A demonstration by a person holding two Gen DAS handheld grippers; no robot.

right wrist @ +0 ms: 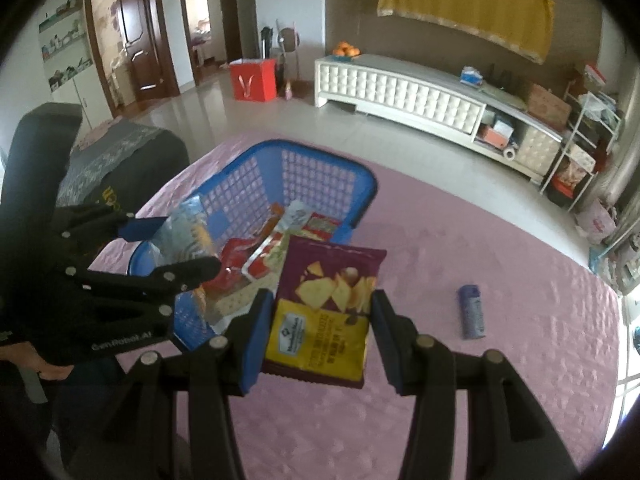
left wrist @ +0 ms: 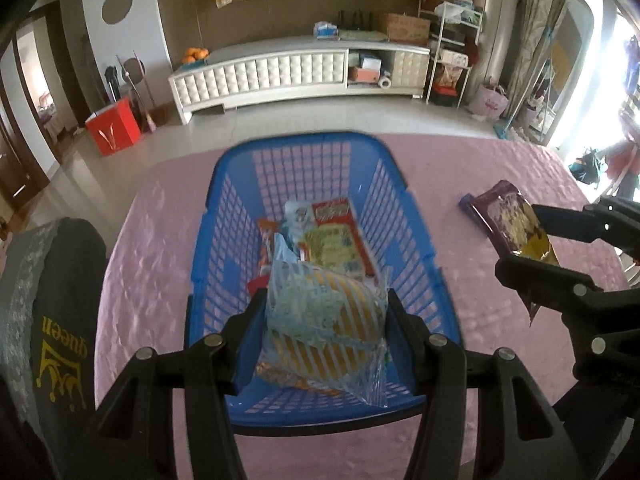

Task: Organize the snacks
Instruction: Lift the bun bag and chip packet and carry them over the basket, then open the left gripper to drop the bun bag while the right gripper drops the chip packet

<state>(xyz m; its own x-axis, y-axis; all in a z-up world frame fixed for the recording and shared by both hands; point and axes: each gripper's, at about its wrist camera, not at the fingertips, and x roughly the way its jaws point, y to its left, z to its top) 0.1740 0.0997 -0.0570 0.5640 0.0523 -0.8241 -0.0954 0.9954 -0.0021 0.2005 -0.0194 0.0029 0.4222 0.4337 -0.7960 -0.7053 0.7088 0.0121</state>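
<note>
While both grippers are loaded, neither packet has been set down in the blue perforated plastic basket (left wrist: 224, 216) that stands on the pink quilted tablecloth (left wrist: 460, 184). The left gripper (left wrist: 326, 322) is closed against the sides of a clear blue-striped packet with yellow contents (left wrist: 324, 320), held above the near end of the basket; its fingers (left wrist: 404, 328) press the packet on both flanks. Whether the packet touches the snacks beneath cannot be determined. The right gripper (right wrist: 318, 332) is closed on a purple and yellow chip bag (right wrist: 324, 308), held upright above the tablecloth just beside the basket's right wall (right wrist: 360, 216); in the left wrist view the same bag (left wrist: 514, 224) appears to the right of the basket, clear of its rim. Several flat packets lie inside the basket, among them a red and green packet (left wrist: 334, 236) near the middle. A small blue cylindrical container (right wrist: 472, 312) lies on its side on the tablecloth, well apart from the basket. A dark cushioned chair back bearing yellow lettering (left wrist: 60, 320) stands at the table's left edge.
</note>
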